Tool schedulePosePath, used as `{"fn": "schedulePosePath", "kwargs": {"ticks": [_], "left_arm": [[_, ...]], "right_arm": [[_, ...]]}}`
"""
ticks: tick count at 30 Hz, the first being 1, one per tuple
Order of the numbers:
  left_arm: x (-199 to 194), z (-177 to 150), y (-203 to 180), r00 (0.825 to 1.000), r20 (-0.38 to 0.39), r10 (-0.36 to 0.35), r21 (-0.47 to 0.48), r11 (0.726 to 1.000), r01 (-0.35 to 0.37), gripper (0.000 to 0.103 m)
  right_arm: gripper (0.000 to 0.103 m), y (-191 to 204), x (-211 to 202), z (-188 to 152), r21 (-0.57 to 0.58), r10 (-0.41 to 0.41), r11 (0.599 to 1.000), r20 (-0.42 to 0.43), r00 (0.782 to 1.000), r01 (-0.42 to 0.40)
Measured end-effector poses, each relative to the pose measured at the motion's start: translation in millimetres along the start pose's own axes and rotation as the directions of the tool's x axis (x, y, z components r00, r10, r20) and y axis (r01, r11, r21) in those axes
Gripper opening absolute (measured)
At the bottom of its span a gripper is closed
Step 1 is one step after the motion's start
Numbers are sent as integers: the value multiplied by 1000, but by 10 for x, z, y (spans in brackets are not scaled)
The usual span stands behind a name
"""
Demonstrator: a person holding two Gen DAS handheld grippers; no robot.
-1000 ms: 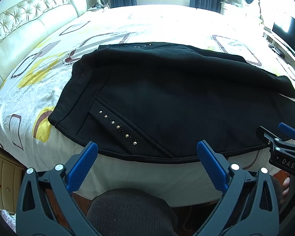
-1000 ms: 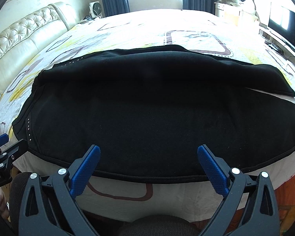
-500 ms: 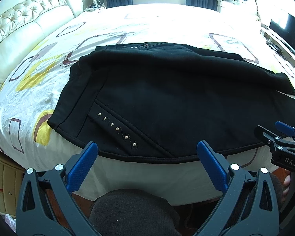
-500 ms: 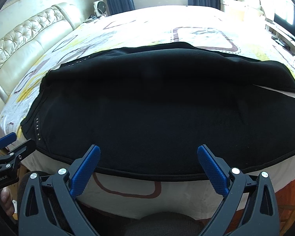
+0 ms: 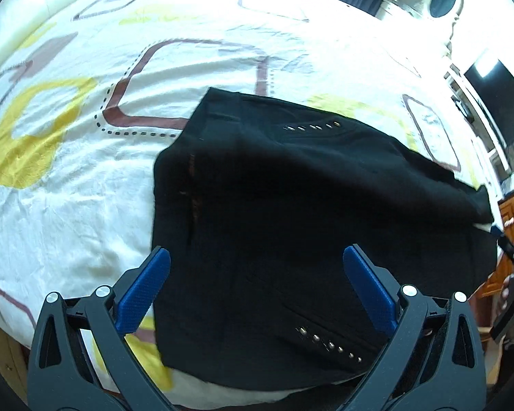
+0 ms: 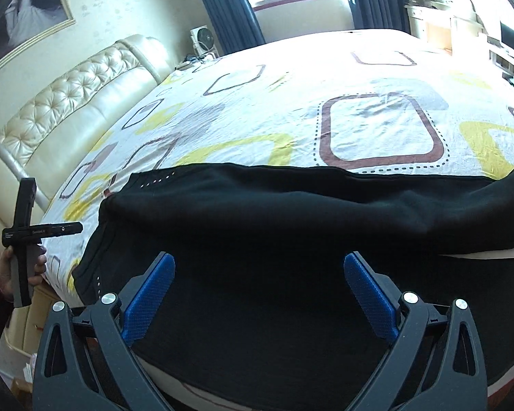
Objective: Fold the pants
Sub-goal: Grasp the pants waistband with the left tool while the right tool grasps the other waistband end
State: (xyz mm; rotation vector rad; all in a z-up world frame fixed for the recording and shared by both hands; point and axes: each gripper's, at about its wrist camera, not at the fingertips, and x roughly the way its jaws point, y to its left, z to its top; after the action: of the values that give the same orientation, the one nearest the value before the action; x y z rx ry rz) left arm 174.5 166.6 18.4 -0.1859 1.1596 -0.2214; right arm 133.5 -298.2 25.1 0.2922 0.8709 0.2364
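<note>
1. The black pants point(image 5: 291, 226) lie flat on the bed near its front edge, folded lengthwise so one half rests over the other; the upper layer's fold runs as a soft ridge across the cloth in the right wrist view point(image 6: 308, 212).
2. A row of small metal studs point(image 5: 329, 342) slants along the near pocket seam in the left wrist view, and a second row of studs point(image 5: 311, 126) shows on the far side of the garment.
3. The waist end of the pants points to the left in the right wrist view, where a short line of pale dots marks the far corner.
4. The left gripper point(image 5: 257, 284) hangs over the waist end of the pants, its blue-padded jaws spread wide with nothing between them; the left pad point(image 5: 144, 291) sits above the garment's left edge.
5. The right gripper point(image 6: 258, 294) hovers over the middle of the pants, jaws likewise spread wide and empty.
6. In the right wrist view the left gripper's handle shows at the far left, held in a hand point(image 6: 20, 267) beside the bed's edge.
7. The bedsheet point(image 6: 291, 102) is white with yellow and brown rounded squares.
8. A cream tufted headboard point(image 6: 68, 109) stands at the left, with dark blue curtains point(image 6: 229, 3) and a window behind the bed.
</note>
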Motion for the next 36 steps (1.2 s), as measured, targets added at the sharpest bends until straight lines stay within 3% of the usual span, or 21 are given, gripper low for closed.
{"fn": "schedulePosePath", "kwargs": {"ticks": [4, 7, 13, 16, 18, 20, 22, 27, 29, 31, 34, 36], "left_arm": [[282, 514, 680, 980, 0, -198, -163, 967, 195, 101], [477, 774, 865, 964, 12, -264, -195, 945, 261, 101], [902, 1097, 774, 948, -10, -319, -172, 934, 312, 101], [1039, 1175, 637, 949, -20, -315, -102, 945, 311, 101], [1026, 1187, 600, 916, -11, -401, -74, 914, 399, 101], [1054, 1180, 577, 863, -16, -505, -87, 860, 502, 101], [1069, 1170, 553, 847, -8, -532, -79, 845, 529, 101], [1177, 1214, 629, 842, 20, -539, -107, 836, 538, 101], [1196, 1266, 618, 849, 14, -528, -109, 843, 526, 101], [1218, 1315, 535, 870, -11, -492, -75, 868, 490, 100], [1248, 1342, 361, 930, -49, -364, 43, 929, 367, 83], [1272, 1353, 318, 947, -61, -316, 83, 944, 320, 72]], "right_arm": [[99, -163, 203, 157, 77, 22, 997, -18, 1000, -21], [99, -171, 368, 207, 69, 38, 997, -36, 999, -35], [99, -218, 581, 297, 72, 74, 995, -57, 996, -69], [99, -228, 619, 335, 75, 91, 993, -59, 994, -87], [99, -224, 634, 369, 71, 96, 993, -56, 994, -92], [99, -203, 654, 395, 65, 101, 993, -59, 993, -98], [99, -186, 697, 435, 51, 105, 994, -65, 992, -102], [99, -130, 841, 591, -19, 122, 992, -108, 987, -124], [99, -99, 938, 698, -73, 110, 990, -137, 984, -120], [99, -81, 1069, 844, -139, 92, 983, -168, 981, -116], [98, -52, 1306, 1072, -189, 87, 973, -230, 969, -133], [97, -29, 1474, 1176, -203, 74, 971, -261, 963, -130]]}}
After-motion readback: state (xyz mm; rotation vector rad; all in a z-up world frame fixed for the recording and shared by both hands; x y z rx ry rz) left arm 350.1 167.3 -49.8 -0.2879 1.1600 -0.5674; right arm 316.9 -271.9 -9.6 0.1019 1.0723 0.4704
